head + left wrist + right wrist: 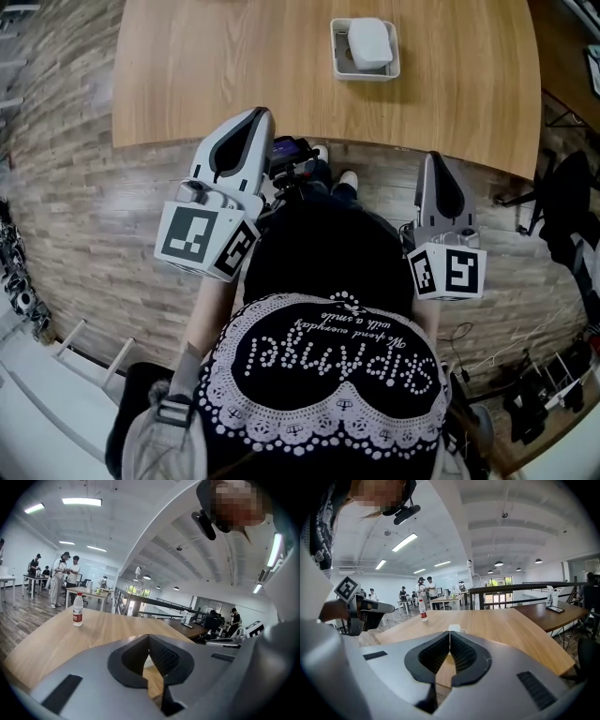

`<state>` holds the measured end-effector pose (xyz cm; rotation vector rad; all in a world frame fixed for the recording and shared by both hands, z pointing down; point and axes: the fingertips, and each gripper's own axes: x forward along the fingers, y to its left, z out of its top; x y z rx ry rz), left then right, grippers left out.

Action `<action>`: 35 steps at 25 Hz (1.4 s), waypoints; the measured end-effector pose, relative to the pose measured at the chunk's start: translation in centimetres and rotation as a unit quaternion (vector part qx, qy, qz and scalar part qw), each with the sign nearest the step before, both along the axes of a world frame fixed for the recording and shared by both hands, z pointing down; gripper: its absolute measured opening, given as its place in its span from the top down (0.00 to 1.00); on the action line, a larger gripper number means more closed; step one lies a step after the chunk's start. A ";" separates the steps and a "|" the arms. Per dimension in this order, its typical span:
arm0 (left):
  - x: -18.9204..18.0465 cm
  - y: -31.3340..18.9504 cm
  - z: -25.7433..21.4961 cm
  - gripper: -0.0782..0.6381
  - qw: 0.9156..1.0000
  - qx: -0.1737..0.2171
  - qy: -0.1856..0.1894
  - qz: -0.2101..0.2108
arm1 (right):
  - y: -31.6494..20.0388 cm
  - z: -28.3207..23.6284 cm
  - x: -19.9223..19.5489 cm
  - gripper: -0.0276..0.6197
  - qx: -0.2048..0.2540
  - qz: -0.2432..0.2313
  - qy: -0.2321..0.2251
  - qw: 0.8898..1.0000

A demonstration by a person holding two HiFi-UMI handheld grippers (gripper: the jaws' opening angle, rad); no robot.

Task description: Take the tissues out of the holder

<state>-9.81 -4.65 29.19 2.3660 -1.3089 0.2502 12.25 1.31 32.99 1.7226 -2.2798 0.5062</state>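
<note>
At the table's (234,75) far edge, head view: holder (366,75), tissues (369,42) inside, untouched; removal not begun. Left gripper (260,114) and right gripper (434,159) at the near edge, well apart from the holder, bare wood between.

Left gripper view: jaws pressed together, empty; bottle (78,610) off to one side.

Right gripper view: jaws pressed together, empty; holder (453,628) straight ahead, approach judged open.

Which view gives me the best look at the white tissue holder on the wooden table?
Head view: it looks straight down into the white rectangular tissue holder, with the white tissues inside. The right gripper view shows only a bit of it beyond the jaw tips; the left gripper view, barely a white sliver.
</note>
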 end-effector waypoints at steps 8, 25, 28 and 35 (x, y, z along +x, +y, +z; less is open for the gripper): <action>-0.1 -1.0 0.3 0.88 1.000 -0.001 0.005 0.026 | 0.2 0.1 -0.8 0.94 -0.004 0.016 0.012 1.000; 1.2 -1.5 0.6 0.88 1.000 -0.005 -0.001 0.019 | -0.4 1.0 0.2 0.94 -0.014 0.005 0.007 1.000; 1.3 -1.7 0.5 0.88 1.000 -0.004 -0.002 -0.001 | -1.2 1.2 0.7 0.94 -0.015 -0.014 0.006 1.000; 0.5 -2.0 0.1 0.88 0.999 -0.002 0.000 -0.040 | -3.5 1.0 0.1 0.94 -0.016 -0.055 0.007 0.998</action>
